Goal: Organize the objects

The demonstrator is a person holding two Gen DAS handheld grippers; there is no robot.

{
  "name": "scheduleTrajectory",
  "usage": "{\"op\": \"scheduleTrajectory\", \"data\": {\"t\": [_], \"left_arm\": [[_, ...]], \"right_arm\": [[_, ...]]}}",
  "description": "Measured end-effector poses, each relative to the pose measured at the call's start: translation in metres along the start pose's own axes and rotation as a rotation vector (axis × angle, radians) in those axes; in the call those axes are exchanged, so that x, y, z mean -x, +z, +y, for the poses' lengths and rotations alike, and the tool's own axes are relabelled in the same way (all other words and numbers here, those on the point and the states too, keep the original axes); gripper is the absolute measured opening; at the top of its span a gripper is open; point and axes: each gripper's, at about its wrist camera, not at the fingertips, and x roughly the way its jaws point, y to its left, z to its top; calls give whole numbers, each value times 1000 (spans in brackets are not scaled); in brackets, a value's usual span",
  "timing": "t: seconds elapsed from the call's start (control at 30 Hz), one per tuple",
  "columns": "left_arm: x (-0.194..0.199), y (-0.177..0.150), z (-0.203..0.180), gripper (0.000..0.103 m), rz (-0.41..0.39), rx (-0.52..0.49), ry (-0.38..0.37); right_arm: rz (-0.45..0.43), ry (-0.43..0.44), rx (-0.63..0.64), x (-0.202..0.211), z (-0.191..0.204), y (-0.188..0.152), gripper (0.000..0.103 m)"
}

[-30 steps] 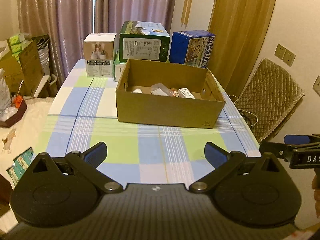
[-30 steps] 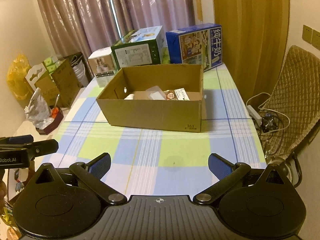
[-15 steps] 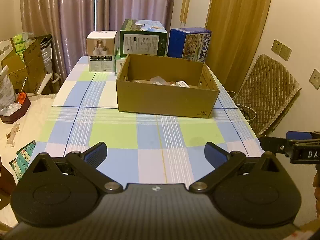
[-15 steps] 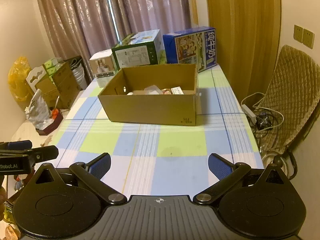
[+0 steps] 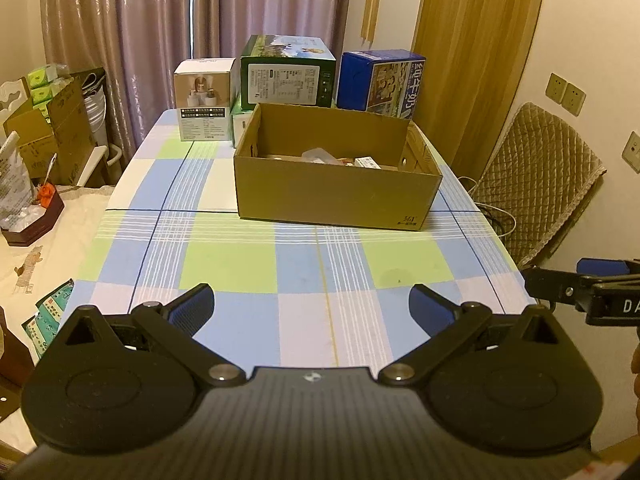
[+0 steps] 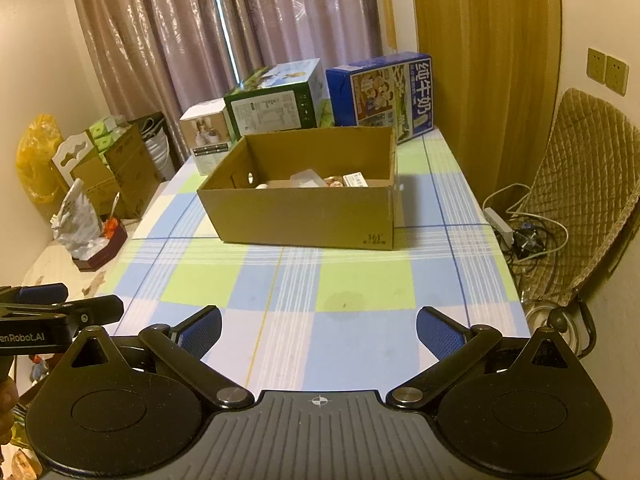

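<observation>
Two tongs in view, both spread wide w/ nothing between the blue pads: left tongs low centre of its frame, right tongs same in its own, each hanging over the near edge of the counter. Each also pokes into the other's view: right one at the far right edge of the left cam, left one at the lower left edge of the right cam. One open cardboard box sits mid-frame on the counter, well apart from both tongs; inside it a few small items, at least 3 (a clear plastic piece, a small white carton, something w/ a reddish label), but most of the floor of the box is hidden by its front wall, so exact count can't be told. Behind it, along the far edge, 3 big cartons in a row: one white box upper left of centre, one green box at top centre, one blue milk carton to the right of that. A smaller pale-green pack is wedged low between white and green; can't read it. Counter wears a check cloth, blue, green and white squares w/ thin stripes, a faint round stain near the front. Room: mauve curtains across the back, a wood-tone door on the right, one quilted chair at right w/ cables and a power strip below, 2 wall sockets above it, brown cartons and a yellow bag stacked at left.
</observation>
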Motion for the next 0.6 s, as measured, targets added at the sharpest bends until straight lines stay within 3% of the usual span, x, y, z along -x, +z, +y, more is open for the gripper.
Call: {"op": "scheduleTrajectory", "data": {"t": [0.6], "left_arm": [[-3, -3, -3, 102, 9, -4, 5]], "right_arm": [[4, -7, 7, -2, 3, -2, 101]]}}
